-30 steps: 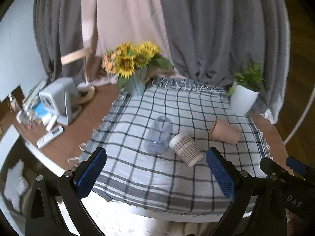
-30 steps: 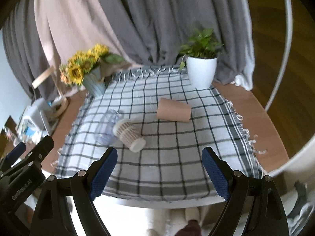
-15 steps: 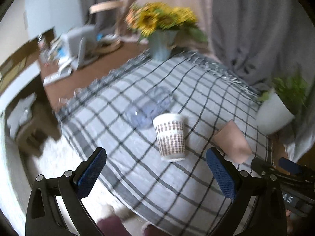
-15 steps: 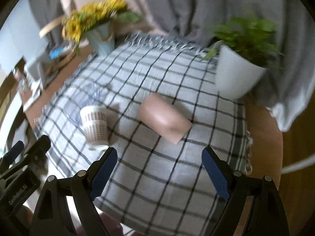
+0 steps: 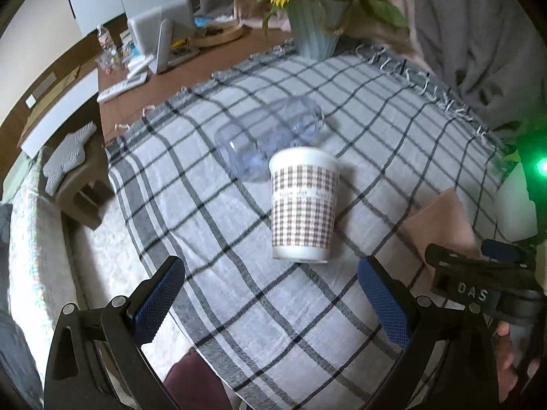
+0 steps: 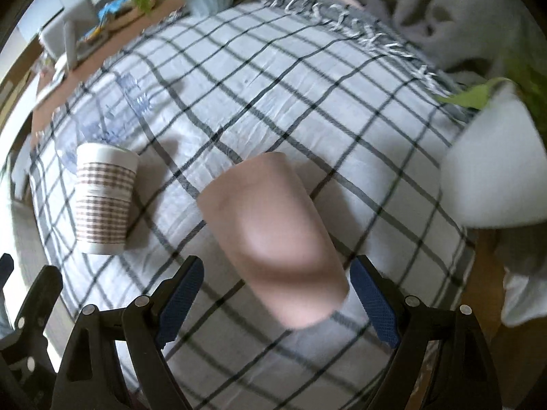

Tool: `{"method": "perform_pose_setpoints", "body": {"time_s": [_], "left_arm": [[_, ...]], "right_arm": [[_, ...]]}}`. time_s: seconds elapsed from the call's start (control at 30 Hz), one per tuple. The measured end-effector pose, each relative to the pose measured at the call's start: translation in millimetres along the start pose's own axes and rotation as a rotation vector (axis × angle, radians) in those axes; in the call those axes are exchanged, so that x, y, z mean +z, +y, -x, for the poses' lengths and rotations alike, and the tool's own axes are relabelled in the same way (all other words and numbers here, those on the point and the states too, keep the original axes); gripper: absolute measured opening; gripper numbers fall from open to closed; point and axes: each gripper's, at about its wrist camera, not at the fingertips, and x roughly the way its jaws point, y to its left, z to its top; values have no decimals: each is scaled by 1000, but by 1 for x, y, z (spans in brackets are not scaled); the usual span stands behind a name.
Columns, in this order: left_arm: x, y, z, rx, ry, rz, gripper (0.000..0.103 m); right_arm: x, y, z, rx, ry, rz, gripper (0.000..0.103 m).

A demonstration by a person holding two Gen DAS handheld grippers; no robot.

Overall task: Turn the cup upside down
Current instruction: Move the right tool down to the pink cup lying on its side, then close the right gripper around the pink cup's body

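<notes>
Three cups lie on their sides on a checked cloth (image 5: 239, 273). A checked paper cup (image 5: 302, 205) lies ahead of my open left gripper (image 5: 273, 302), apart from it; it also shows in the right wrist view (image 6: 102, 201). A clear plastic cup (image 5: 266, 136) lies just behind it, touching it. A plain pink-brown cup (image 6: 273, 232) lies right in front of my open right gripper (image 6: 277, 297), its near end level with the blue pads (image 6: 374, 302), not gripped. Its edge shows in the left wrist view (image 5: 441, 218).
A vase of sunflowers (image 5: 314, 27) stands at the cloth's far edge. A white plant pot (image 6: 495, 171) stands close to the right of the pink-brown cup. A grey device (image 5: 160, 37) and a remote (image 5: 119, 87) lie on the wooden table at left. Grey curtains hang behind.
Both grippers have moved forward and down toward the table. The checked cup now sits close before the left gripper, the pink-brown cup fills the space before the right one. Both stay open.
</notes>
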Motion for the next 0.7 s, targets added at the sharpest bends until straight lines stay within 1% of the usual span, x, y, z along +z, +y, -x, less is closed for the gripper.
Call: {"method": "perform_pose_setpoints", "body": {"time_s": [0.1,0.17,0.23,0.37,0.43,0.47,0.57,0.7], "left_arm": [[-3,-5,-3,23,1,3,103],[-6,-8,-4,45,-6,-6,103],[-7,-9,-7,47,-2,-10,103],[-8,-9,-11,50,19,-13,103],[-8,-8,-10,58,8,-22,103],[-9,-7,-9,68,-2,-29,103],[-8,-4,-8,43,-6,-49,103],[-4,6,-5,3,-15,-89,103]], "right_arm": [[6,0,-16,10,34,21,87],[9,0,-24,-1,38,29,87],[10,-1,-29,-2,40,31,87],[13,-5,-41,13,44,15,87],[12,-8,-47,15,57,-10,85],[11,-9,-47,16,49,-19,83],[7,-11,-45,22,31,-50,81],[-7,-20,-37,48,22,-128,75]]}}
